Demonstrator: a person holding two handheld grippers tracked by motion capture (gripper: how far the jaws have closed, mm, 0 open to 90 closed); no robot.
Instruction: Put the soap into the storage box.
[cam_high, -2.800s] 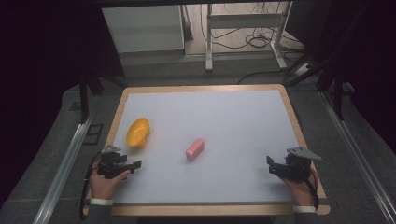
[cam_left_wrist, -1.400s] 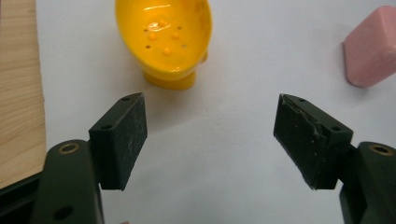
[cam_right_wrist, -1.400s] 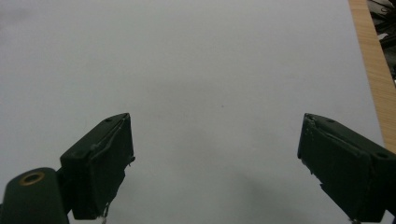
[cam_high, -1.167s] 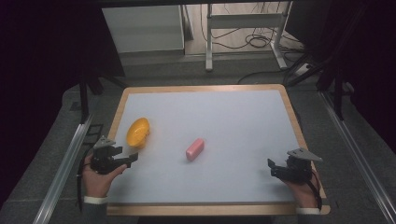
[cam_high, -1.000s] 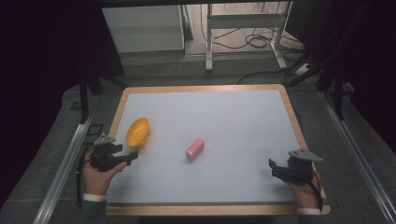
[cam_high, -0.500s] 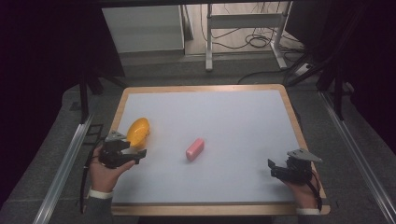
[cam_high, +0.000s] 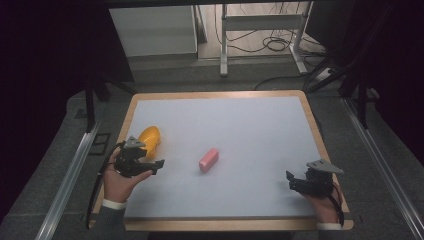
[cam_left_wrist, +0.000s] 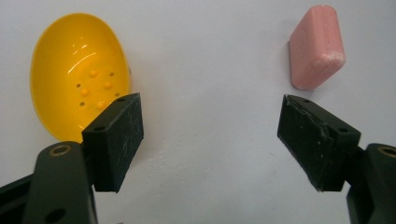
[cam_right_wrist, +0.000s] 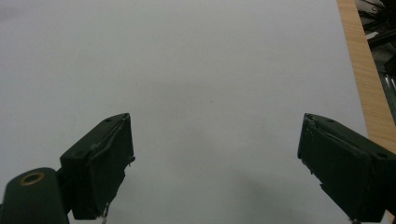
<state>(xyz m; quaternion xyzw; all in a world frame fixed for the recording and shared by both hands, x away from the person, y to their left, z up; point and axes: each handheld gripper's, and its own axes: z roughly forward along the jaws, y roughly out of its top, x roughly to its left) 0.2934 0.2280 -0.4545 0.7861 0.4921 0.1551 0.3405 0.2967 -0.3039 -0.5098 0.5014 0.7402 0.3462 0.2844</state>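
No readable text, label, brand, number or sign appears on anything in these views.

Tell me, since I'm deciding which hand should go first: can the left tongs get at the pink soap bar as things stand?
Probably yes. The left tongs are open and hold nothing, and bare table lies between them and the pink soap bar. The yellow dish sits off to the side.

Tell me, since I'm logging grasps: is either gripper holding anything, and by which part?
Nothing is held. The left gripper is open above the table between dish and soap; the right gripper is open too.
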